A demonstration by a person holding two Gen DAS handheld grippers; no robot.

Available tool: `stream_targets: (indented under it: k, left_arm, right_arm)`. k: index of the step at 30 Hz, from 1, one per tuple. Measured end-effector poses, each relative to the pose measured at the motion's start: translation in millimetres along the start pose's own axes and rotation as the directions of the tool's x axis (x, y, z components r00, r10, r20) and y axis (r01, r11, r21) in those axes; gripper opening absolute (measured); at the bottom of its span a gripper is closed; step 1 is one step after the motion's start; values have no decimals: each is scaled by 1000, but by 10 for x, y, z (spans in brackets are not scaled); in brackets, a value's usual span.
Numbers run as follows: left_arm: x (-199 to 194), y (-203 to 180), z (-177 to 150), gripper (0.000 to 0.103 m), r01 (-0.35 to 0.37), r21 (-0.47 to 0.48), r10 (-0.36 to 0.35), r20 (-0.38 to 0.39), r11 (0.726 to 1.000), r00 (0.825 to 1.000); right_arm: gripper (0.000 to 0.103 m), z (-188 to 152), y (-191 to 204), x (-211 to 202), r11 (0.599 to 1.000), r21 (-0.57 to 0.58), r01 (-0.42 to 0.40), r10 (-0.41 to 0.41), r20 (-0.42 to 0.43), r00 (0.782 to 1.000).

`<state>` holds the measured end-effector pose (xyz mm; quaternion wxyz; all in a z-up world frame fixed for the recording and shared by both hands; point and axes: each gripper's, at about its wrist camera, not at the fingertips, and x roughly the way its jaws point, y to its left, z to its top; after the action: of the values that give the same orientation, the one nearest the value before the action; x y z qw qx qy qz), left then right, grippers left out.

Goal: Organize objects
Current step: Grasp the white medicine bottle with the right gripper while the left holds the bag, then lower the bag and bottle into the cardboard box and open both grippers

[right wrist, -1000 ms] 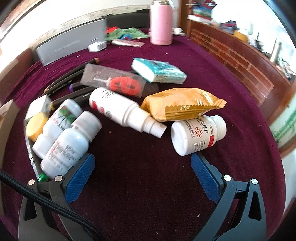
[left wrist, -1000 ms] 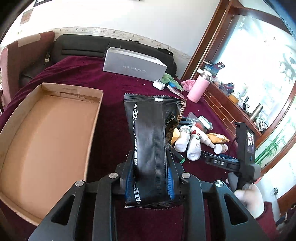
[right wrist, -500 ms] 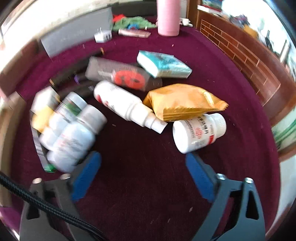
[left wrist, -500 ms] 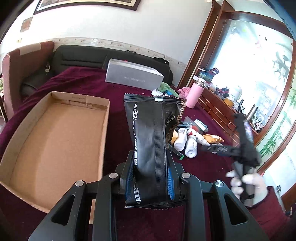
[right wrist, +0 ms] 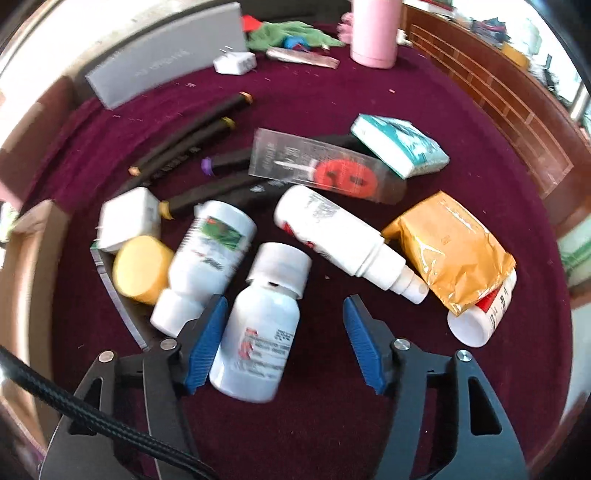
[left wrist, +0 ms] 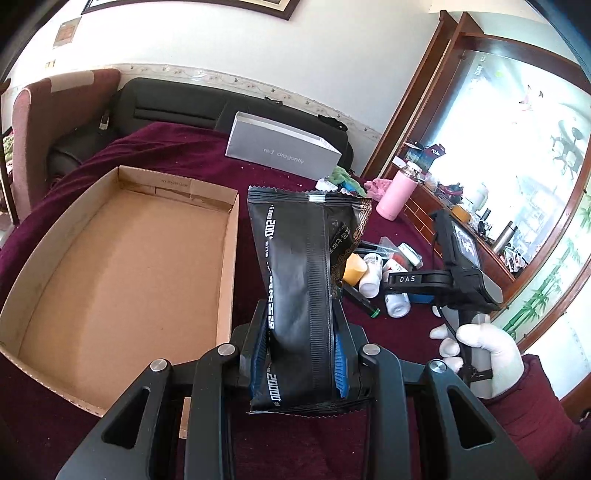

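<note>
My left gripper (left wrist: 300,332) is shut on a tall black snack packet (left wrist: 299,266), which it holds upright just right of an open cardboard box (left wrist: 232,236). My right gripper (right wrist: 284,306) points down at a pile of items on the maroon cloth. Its jaws are closing around a white pill bottle (right wrist: 258,332) that lies between them. The left blue pad is at the bottle's side and the right pad stands apart from it. A second white bottle with a green label (right wrist: 210,254) lies just left of it.
Around the bottle lie a yellow cap (right wrist: 142,267), a white spray bottle (right wrist: 340,236), an orange packet (right wrist: 450,247), a red-labelled bottle (right wrist: 484,317), a teal pack (right wrist: 399,147) and black pens (right wrist: 192,129). A pink flask (right wrist: 373,33) and a grey box (left wrist: 284,147) stand farther back.
My right gripper has shifted left over the pile, so the white pill bottle now lies between its jaws, which have narrowed. The left gripper keeps its hold on the black packet.
</note>
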<state>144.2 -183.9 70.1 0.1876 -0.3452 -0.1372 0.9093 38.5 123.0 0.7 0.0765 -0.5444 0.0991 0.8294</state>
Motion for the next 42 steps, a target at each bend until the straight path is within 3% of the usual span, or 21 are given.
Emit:
stream_targets:
  k: [2,5,11,14,18,22,25,30,33,38,42]
  left_arm:
    - [36,27,2,26,-1,1,1,-6,1000,1000]
    - [60,64,6,26,0,-6,0,-10,1000,1000]
    - [2,92,19,26,-16,-5,16,-1,1000,1000]
    - [-89,126,64,26,-20,-10,20,8,1000,1000]
    - [-243,215,229,26,-26,-27,27,27,999,999]
    - [-355,340,523,26,-47,-41,48,40,998,998]
    - [-360,368,709,26,-93,-6,93,48,996,994]
    - [-73,604,989,26,-146,-1,146,-7,989,989]
    - [235,875,1092,26,-164,-43,160,-72,986,984]
    - [711,1236,1060,25,-173,-119,153,-163,978,975]
    - [943,1371,1004,25,-174,-150,144,-197,973,970]
  right_arm:
    - [61,4,-6,-23,1000,10,-2,1,14,1000]
    - [32,11,-29,-72,998,20,-65,64,27,998]
    - [32,-57,-51,-165,988,27,-154,153,28,988]
    - [32,-115,-74,-356,973,28,-230,228,47,972]
    - [32,-171,37,-671,936,-12,-352,352,72,933]
    - [32,-88,412,-848,868,-65,-492,495,37,868]
    - [32,-22,770,-903,820,-97,-564,566,-8,824]
    - [33,114,1406,-817,775,-119,-621,617,-73,784]
    - [33,216,1779,-664,777,-116,-619,610,-107,785]
    - [33,376,2223,-247,812,-88,-577,562,-150,813]
    - [33,417,2367,-16,847,-99,-522,504,-162,848]
